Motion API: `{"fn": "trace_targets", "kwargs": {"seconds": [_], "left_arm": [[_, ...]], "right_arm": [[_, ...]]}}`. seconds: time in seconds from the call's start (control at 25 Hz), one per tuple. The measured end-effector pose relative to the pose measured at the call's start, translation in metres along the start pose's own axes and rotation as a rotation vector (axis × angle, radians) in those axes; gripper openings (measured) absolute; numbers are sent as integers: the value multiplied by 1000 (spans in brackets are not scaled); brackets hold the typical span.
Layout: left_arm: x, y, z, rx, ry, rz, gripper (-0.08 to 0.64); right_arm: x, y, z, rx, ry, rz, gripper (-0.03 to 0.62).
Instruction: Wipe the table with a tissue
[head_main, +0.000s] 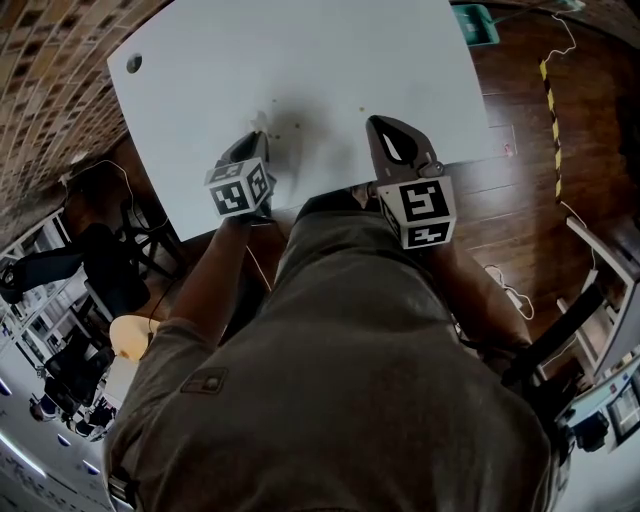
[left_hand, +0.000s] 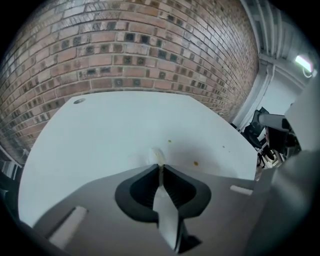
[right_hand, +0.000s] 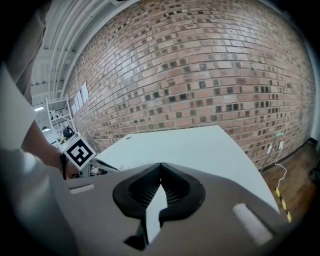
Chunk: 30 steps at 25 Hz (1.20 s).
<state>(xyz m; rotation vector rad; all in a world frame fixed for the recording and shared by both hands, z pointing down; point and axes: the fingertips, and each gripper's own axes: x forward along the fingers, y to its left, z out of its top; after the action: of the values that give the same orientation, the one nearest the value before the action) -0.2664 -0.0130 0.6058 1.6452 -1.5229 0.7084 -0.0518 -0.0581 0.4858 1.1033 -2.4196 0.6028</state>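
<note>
A white table (head_main: 300, 60) lies ahead of me, with small brownish spots (head_main: 298, 125) near its front edge. My left gripper (head_main: 258, 145) is shut on a small white tissue (head_main: 262, 124) whose end pokes out past the tips onto the tabletop. In the left gripper view the tissue (left_hand: 157, 156) sits pinched at the closed tips (left_hand: 160, 167), and spots (left_hand: 195, 163) lie just right of it. My right gripper (head_main: 385, 125) is over the table's front edge, shut with nothing in it. Its tips (right_hand: 160, 165) meet above the table (right_hand: 200, 145).
A round hole (head_main: 133, 63) is in the table's far left corner. A brick wall (left_hand: 130, 50) stands behind the table. A green object (head_main: 478, 22) lies on the wooden floor at the right, near a cable and striped tape (head_main: 548, 90). Chairs (head_main: 110, 260) stand at the left.
</note>
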Motion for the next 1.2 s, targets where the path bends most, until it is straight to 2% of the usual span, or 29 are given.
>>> {"fn": "trace_targets", "kwargs": {"seconds": [0.2,0.52,0.72,1.2], "left_arm": [[3,-3,-5,-17,24,-19,31],[1,-21,-6,16,43,-35,31],[6,-31,-11,7,56,-64,31],[10,-35,-9,0,59,-61,31]], "right_arm": [[-5,-3,0,6,-10,-11,14],[-10,-9,2,20,-28,-25,14],[-13,-13,3,24,-30,-33,14],[-19,-22,11,3,-47,-40,14]]}}
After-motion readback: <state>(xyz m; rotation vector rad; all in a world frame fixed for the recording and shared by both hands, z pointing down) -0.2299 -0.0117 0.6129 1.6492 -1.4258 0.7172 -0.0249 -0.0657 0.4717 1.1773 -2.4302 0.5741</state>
